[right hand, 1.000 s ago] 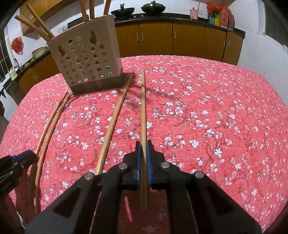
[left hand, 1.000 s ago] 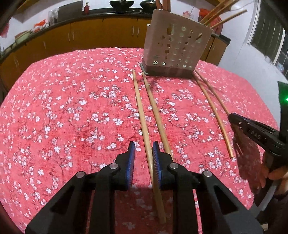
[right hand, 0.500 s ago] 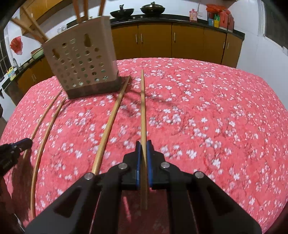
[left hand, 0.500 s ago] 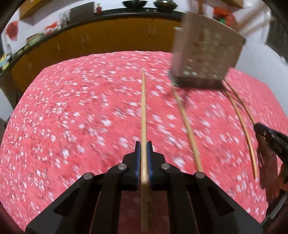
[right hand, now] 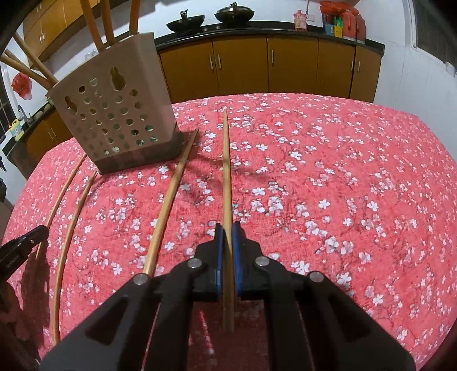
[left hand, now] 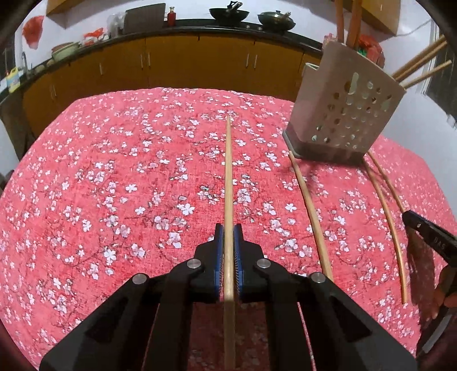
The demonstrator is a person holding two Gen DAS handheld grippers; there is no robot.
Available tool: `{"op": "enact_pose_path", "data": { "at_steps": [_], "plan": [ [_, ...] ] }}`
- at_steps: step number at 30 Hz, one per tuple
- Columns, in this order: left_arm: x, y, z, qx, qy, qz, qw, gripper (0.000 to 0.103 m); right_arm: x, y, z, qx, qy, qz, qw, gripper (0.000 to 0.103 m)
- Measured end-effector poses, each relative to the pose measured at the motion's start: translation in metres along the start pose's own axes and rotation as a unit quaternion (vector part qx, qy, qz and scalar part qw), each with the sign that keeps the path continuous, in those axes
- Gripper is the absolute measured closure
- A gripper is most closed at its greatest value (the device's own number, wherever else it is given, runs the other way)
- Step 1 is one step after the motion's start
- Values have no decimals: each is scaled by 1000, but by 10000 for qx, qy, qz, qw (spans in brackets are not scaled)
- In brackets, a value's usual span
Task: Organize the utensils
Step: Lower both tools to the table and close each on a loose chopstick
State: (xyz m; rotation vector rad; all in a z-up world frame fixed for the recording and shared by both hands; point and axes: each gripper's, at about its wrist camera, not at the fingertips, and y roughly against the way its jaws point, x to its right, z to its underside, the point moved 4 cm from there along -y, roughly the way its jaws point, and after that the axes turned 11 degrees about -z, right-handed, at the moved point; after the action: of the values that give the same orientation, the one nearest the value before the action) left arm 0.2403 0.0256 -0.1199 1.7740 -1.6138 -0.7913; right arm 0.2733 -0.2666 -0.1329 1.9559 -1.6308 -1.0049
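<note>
My left gripper (left hand: 228,231) is shut on a wooden chopstick (left hand: 228,182) that points away over the red floral tablecloth. My right gripper (right hand: 227,229) is shut on another wooden chopstick (right hand: 226,171), also pointing forward. A beige perforated utensil holder (left hand: 345,114) stands at the far right in the left wrist view and at the far left in the right wrist view (right hand: 111,114), with several wooden utensils in it. One loose chopstick (left hand: 311,211) lies on the cloth; it also shows in the right wrist view (right hand: 168,199). Two thin curved sticks (left hand: 385,205) lie beyond it.
The table (left hand: 100,185) is covered in a red cloth with white blossoms. Brown cabinets (right hand: 271,62) and a dark counter with two woks (left hand: 225,12) run behind it. The other gripper's tip shows at the right edge (left hand: 431,237) and at the left edge (right hand: 22,248).
My left gripper closed on a chopstick, lifted it and swung left, so the holder now sits to the right. My right gripper kept its chopstick and rose slightly.
</note>
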Motion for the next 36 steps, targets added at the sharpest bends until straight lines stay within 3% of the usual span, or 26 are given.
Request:
{"op": "enact_pose_path", "data": {
  "at_steps": [5, 36],
  "plan": [
    [-7, 3, 1, -17, 152, 129, 9998, 94, 0, 2, 1, -1, 26, 30, 10000, 95],
    [-5, 4, 0, -20, 142, 109, 9998, 93, 0, 1, 1, -14, 9, 22, 10000, 94]
  ]
}}
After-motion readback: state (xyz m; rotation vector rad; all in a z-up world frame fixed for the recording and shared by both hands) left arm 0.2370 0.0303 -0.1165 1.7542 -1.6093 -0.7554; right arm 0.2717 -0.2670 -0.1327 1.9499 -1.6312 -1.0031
